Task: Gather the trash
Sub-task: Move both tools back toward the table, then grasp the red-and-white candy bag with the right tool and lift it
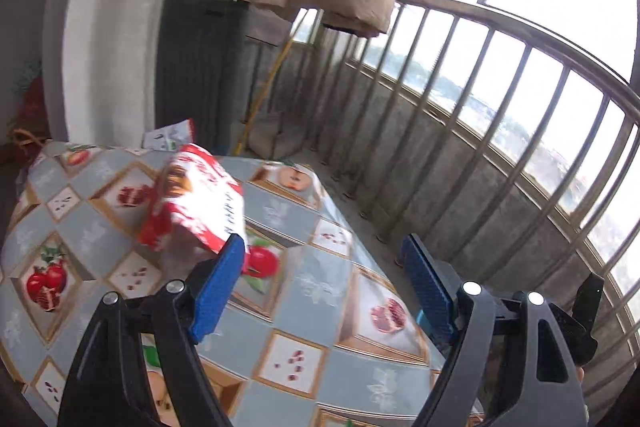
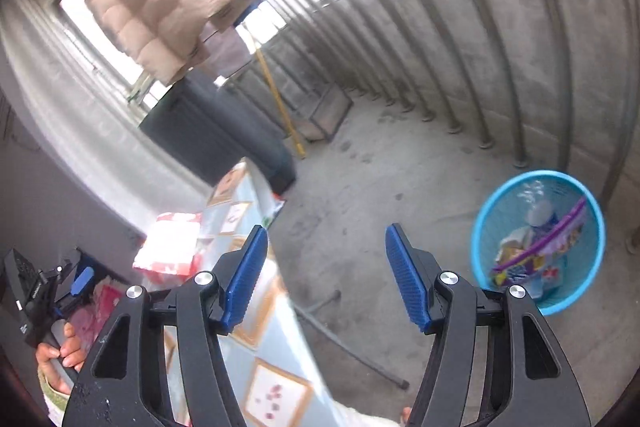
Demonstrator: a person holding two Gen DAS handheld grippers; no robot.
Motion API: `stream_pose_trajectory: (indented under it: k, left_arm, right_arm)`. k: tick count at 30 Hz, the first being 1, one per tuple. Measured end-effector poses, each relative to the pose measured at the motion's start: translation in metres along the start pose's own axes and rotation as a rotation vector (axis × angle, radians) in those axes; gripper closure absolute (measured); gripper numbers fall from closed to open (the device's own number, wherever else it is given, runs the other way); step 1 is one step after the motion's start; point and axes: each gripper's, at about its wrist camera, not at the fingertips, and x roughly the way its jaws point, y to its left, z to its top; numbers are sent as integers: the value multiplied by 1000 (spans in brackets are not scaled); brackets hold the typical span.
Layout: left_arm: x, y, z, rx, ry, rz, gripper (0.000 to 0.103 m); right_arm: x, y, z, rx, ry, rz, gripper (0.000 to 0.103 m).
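The red-and-white wrapper (image 1: 194, 197) lies at eleven o'clock on the tabletop (image 1: 320, 291), so both my left hand-held gripper (image 1: 324, 281) and right hand-held gripper (image 2: 326, 277) gape wide, empty, ready to carry it to the blue bin (image 2: 538, 241).

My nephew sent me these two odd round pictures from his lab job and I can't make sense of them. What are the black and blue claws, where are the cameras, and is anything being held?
No robot here: a person holds a hand tool in each hand, each with two blue-padded fingers and a wide-angle camera looking along them. One picture comes from the left gripper, the other from the right gripper. Both are open and hold nothing. The left one is over a table with a fruit-patterned cloth, close to a red and white snack bag lying there. The right one looks down at the balcony floor and a blue basket that already contains wrappers.
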Motion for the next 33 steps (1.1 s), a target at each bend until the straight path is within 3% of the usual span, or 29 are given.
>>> stream_pose_trajectory:
  k: [5,9,15,19,22,24,25,33]
  left_arm:
    - [-26,80,15,-106,-104,75,29]
    - [-17,130,26,-158,-117,123,44]
    - [51,189,32,-226,-7,168,73]
    - [107,211,20,-256,122,200,84]
    - [135,214,6,-273,192,174,87]
    - [143,209,-3,-268,227,152,88]
    - [143,205,-7,-259,231,152,94]
    - [111,183,-41,-303,265,74,95]
  right_arm:
    - [59,87,12,-122,121,169,51]
    - [115,147,16,-162,218,274,59]
    - [210,216,3,-142,390,356,76]
    - [273,234,-11,-97,471,315,84]
    - [304,239,-29,-78,552,287,86]
    - [310,243,-44,-80,607,277,89]
    - [308,245,-50,-86,613,290,90]
    - [258,243,-72,-138,649,319,91]
